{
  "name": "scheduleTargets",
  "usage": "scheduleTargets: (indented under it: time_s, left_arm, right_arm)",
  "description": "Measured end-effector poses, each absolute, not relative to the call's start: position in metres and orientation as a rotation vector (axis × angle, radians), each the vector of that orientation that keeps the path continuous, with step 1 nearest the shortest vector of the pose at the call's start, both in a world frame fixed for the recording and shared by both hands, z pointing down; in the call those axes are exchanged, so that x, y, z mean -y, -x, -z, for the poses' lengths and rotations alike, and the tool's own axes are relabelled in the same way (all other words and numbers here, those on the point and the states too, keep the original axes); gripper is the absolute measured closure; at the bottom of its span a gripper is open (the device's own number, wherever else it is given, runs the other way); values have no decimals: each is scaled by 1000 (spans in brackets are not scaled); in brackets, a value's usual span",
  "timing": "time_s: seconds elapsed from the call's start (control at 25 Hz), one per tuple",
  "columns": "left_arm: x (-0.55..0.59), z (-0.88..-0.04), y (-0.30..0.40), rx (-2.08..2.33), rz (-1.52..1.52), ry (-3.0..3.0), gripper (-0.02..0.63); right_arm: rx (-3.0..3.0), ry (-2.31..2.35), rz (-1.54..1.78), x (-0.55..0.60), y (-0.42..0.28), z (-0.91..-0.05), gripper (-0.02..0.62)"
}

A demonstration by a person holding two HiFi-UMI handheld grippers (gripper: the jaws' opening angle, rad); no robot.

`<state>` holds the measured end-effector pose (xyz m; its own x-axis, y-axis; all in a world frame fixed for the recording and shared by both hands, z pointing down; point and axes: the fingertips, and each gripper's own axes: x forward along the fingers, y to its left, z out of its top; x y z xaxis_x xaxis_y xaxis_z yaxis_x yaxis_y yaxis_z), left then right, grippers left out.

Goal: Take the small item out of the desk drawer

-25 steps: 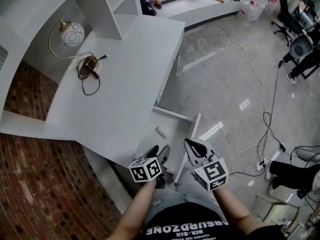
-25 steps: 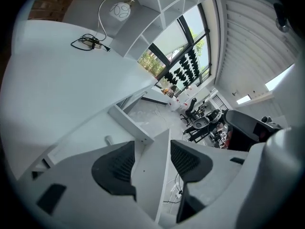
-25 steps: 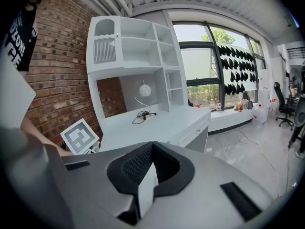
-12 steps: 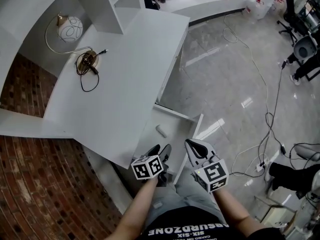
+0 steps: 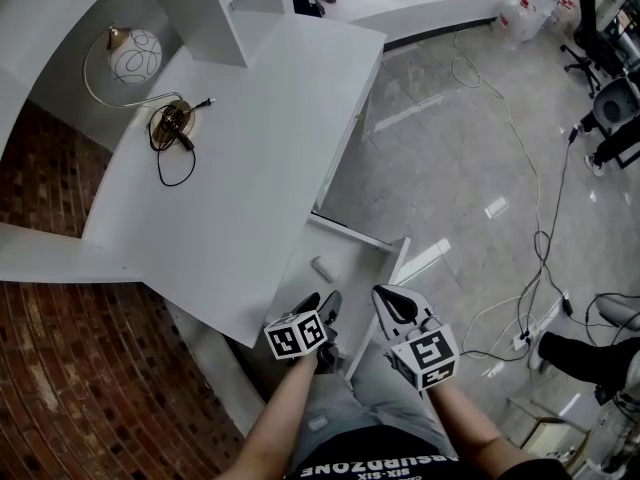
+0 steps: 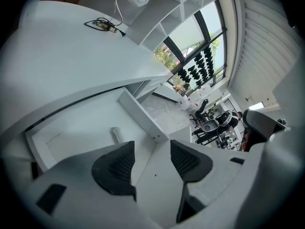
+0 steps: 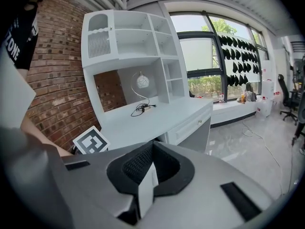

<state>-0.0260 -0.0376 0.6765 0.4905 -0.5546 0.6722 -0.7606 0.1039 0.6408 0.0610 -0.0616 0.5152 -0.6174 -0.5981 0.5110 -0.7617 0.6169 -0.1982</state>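
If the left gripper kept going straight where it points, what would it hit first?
Likely the open white drawer's bare floor; the small white cylinder lies just left of the left gripper's line.

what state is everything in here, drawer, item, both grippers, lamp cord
drawer: pulled open
small item: lying on the drawer floor, not gripped
left gripper: open, empty, over the drawer
right gripper: shut on the drawer front
lamp cord: unplugged, plug end loose on the desk
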Motion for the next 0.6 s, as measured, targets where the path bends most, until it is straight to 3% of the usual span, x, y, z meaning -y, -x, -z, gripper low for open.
scheduleTargets:
  time_s: [0.6]
  left_arm:
    - [48, -728, 24, 1167, -242, -1484, 387]
  right_arm:
    - [2449, -1048, -593, 70, -51, -539, 597]
